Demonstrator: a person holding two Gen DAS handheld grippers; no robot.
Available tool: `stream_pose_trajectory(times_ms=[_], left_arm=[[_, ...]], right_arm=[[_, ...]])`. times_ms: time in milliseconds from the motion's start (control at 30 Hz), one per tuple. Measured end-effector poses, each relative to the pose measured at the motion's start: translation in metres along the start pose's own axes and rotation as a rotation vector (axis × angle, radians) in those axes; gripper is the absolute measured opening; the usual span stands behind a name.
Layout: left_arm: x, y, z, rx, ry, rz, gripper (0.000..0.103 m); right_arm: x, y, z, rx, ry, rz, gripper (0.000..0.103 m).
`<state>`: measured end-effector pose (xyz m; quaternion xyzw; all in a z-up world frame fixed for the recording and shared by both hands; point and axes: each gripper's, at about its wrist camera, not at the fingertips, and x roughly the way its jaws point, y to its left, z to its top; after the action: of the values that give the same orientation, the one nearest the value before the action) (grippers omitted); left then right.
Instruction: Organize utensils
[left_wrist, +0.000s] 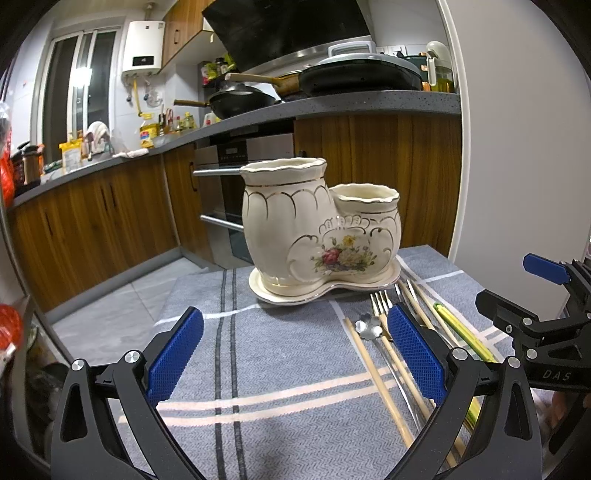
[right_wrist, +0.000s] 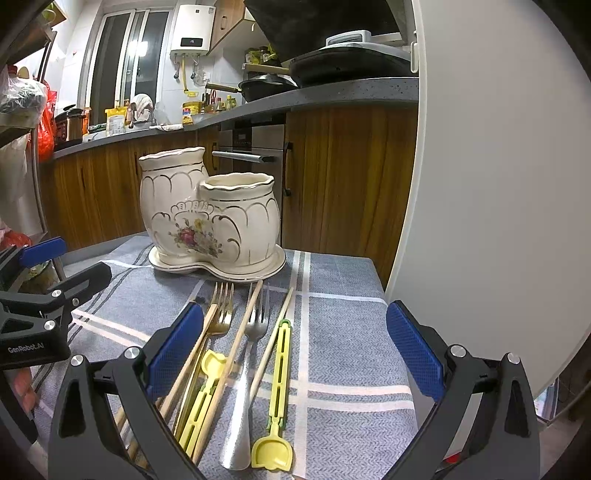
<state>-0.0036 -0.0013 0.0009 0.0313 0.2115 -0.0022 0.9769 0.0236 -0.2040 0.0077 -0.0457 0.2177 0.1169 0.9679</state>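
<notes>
A cream ceramic utensil holder (left_wrist: 317, 229) (right_wrist: 210, 218) with two openings and a flower print stands on its saucer on the grey striped cloth. In front of it lie wooden chopsticks (right_wrist: 236, 343) (left_wrist: 373, 369), a gold fork (right_wrist: 221, 314), a silver fork (right_wrist: 255, 325), two yellow plastic pieces (right_wrist: 279, 387) and a flower-ended metal piece (left_wrist: 367, 326). My left gripper (left_wrist: 295, 358) is open above the cloth, left of the utensils. My right gripper (right_wrist: 295, 354) is open over the utensils, holding nothing. Each gripper shows at the edge of the other's view.
The cloth (left_wrist: 288, 369) covers a small table whose far edge (right_wrist: 332, 258) is just behind the holder. A white door or wall (right_wrist: 498, 184) stands close on the right. Kitchen cabinets, an oven (left_wrist: 236, 192) and a counter with pans (left_wrist: 240, 99) lie beyond.
</notes>
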Motion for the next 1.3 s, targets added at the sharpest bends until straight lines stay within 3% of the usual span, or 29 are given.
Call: stream_pose_trajectory(times_ms=[1300], left_arm=[[0.0003, -0.0001, -0.0002, 0.000, 0.001, 0.000, 0.099]], right_arm=[[0.0049, 0.0020, -0.0027, -0.004, 0.012, -0.006, 0.098]])
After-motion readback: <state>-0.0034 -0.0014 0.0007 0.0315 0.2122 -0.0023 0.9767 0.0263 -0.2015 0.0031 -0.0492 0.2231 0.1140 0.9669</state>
